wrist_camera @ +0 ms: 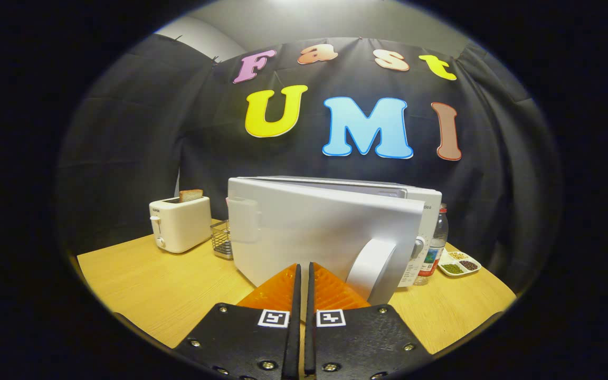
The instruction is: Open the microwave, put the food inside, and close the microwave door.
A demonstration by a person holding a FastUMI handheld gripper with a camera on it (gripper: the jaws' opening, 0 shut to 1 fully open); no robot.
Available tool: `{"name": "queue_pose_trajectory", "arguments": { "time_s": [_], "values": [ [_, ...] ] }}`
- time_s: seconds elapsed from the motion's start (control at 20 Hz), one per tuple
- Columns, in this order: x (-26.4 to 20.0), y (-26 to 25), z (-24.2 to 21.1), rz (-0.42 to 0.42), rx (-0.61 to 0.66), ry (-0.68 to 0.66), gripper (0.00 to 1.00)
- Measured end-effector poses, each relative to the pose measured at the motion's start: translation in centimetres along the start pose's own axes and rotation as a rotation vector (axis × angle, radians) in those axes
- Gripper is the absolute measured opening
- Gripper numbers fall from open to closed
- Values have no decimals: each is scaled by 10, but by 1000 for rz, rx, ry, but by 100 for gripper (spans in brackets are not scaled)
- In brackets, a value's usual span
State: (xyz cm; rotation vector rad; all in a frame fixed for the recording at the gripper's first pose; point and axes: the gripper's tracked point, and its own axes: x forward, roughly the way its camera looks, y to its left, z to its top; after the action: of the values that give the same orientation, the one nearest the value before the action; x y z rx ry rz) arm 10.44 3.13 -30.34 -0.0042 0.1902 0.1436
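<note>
Gripper (304, 274) at bottom centre, fingers pressed together with nothing between. Microwave (420, 211) mid-frame, directly ahead; door (314, 232) partly swung out, its broad face just beyond the fingertips, handle (375, 269) slightly right of them. Likely pushing door closed. Food not seen.

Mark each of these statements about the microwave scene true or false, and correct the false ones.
1. The microwave door stands fully shut. False: it is swung partly open.
2. The gripper has its fingers nearly together, holding nothing. True.
3. A slice of bread sticks up from the toaster. True.
4. The bottle stands beside the toaster. False: it stands on the microwave's other side, by the small dish.
5. A wire basket sits between toaster and microwave. True.
</note>
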Motion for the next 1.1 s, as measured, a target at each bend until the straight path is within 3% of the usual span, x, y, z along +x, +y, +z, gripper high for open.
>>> {"name": "queue_pose_trajectory", "arguments": {
  "time_s": [0.6,0.75,1.1],
  "values": [
    [88,-74,9,-202,141,42,5],
    [107,-88,10,-254,113,37,5],
    [124,-91,11,-286,56,22,10]
  ]
}}
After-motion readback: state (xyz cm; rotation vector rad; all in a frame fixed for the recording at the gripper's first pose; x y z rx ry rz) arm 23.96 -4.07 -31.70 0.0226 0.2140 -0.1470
